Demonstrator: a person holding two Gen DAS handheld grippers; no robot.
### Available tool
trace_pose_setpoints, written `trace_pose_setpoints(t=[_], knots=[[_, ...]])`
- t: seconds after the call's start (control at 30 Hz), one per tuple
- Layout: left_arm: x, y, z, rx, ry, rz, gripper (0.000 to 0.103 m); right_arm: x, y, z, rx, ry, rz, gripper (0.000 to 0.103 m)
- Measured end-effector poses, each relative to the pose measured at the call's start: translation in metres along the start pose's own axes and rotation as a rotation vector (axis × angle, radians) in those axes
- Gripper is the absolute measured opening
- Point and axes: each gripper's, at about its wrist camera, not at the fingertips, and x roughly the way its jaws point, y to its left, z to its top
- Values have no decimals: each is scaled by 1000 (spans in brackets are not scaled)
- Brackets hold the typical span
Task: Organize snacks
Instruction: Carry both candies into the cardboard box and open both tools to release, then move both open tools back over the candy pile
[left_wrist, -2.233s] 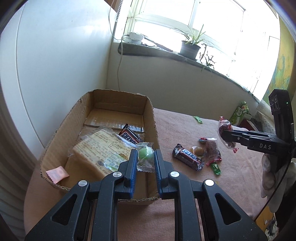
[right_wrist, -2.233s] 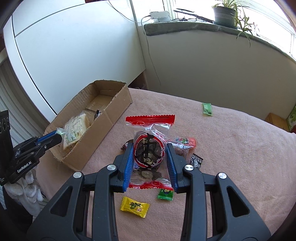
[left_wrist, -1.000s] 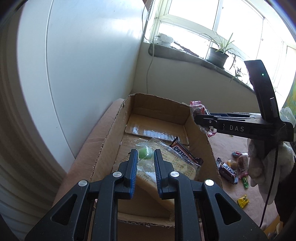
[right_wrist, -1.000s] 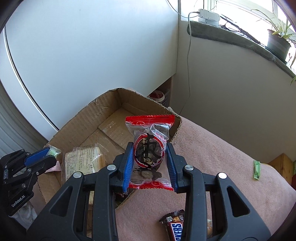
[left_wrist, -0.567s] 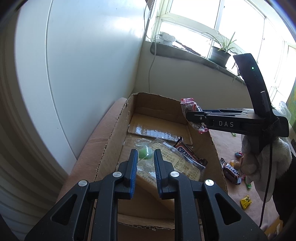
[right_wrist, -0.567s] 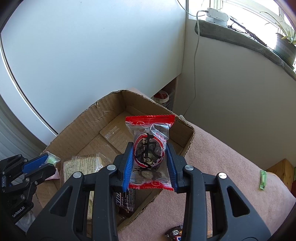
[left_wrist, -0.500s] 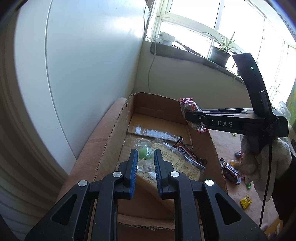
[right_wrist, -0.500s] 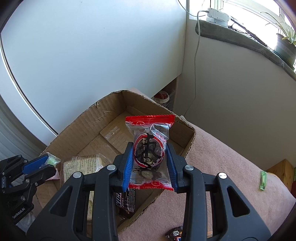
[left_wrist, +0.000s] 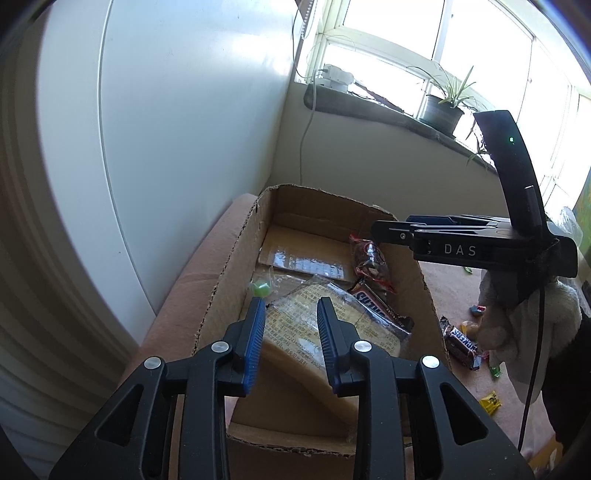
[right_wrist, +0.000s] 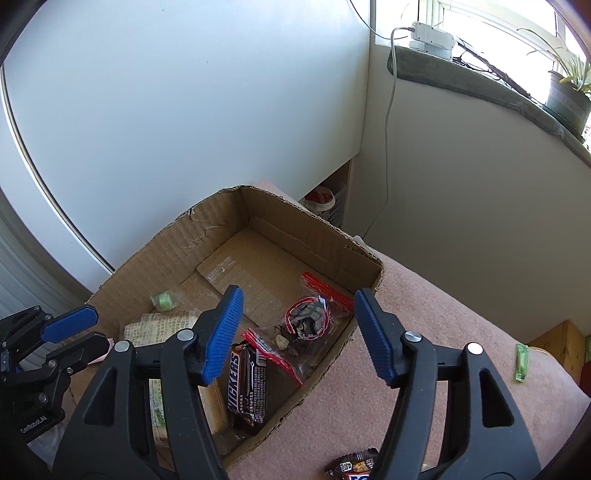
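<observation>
Left wrist view: left gripper (left_wrist: 291, 325) hangs over the open brown cardboard box (left_wrist: 236, 258), jaws parted and empty; the small green wrapped candy (left_wrist: 261, 289) lies on the box floor just beyond the fingertips, beside the clear-wrapped pale cracker pack (left_wrist: 325, 332). Right wrist view: right gripper (right_wrist: 297, 332) is spread wide, holding nothing, above the box's near wall (right_wrist: 325, 365); the red-and-clear nut packet (right_wrist: 306, 325) rests inside beside the brown Snickers bar (right_wrist: 245, 387). Judgement: both drops are complete; loose snacks remain on the pink cloth (right_wrist: 461, 332).
</observation>
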Motion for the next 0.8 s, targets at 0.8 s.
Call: trace_pose_setpoints(t=[0.8], knots=[[-24,-21,-5,26,-32,-35,27,-55,-14,-24,6,-41,-47,66]])
